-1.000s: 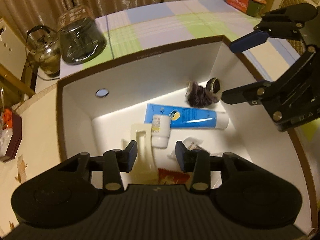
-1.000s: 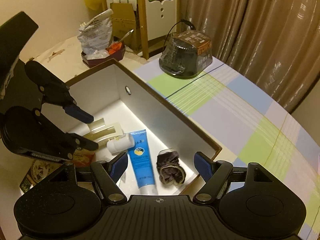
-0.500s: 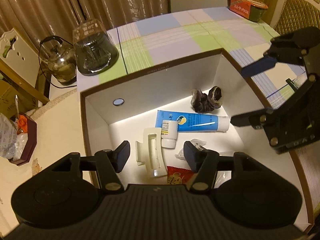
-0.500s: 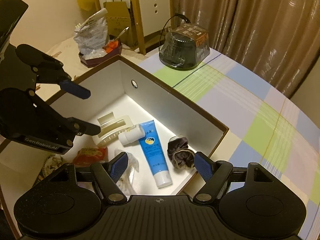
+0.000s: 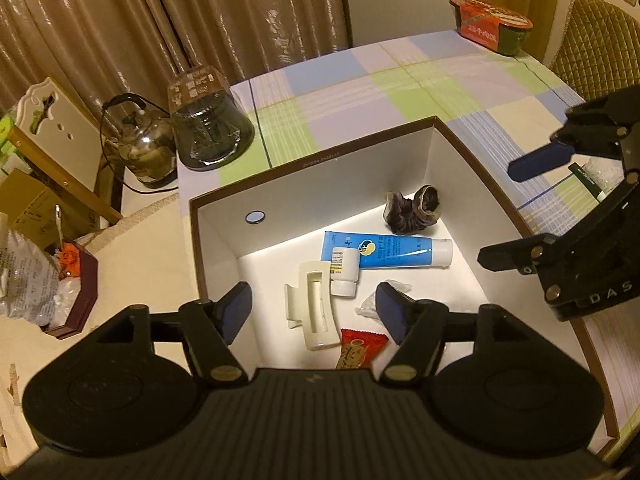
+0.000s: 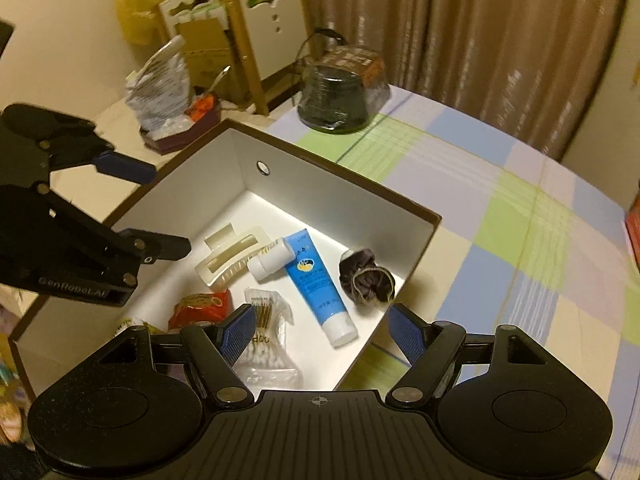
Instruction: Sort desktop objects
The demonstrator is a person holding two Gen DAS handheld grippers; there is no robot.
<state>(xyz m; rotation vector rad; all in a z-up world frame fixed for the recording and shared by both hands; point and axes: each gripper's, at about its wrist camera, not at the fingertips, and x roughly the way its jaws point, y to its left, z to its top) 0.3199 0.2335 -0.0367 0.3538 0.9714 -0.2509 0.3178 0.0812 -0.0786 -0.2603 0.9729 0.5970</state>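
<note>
Left gripper point(image 5: 314, 308): jaws spread wide, nothing between them, held above the near side of the box
Right gripper point(image 6: 322, 332): jaws spread wide and empty, held over the box's near corner
Box point(image 5: 360, 168): open, brown rim, white inside, standing on the checked tablecloth point(image 5: 420, 80)
Hair claw point(image 5: 316, 312): cream, lying flat on the box floor, just beside the small bottle
Small bottle point(image 5: 343, 268): white, lying on its side, its upper end overlapping the blue tube
Blue tube point(image 5: 388, 250): lying flat across the middle of the box, white cap toward the right wall
Scrunchie point(image 5: 412, 210): dark, bunched in the far right corner, just beyond the tube
Red packet point(image 6: 200, 308): on the box floor near the hair claw
Cotton swabs point(image 6: 266, 340): clear bag lying in the box, partly behind the right gripper's left finger
Dark pot point(image 5: 208, 124): on the table beyond the box, well apart from it
Kettle point(image 5: 140, 144): glass, beside the dark pot
Noodle bowl point(image 5: 492, 26): red lid, at the table's far edge
</note>
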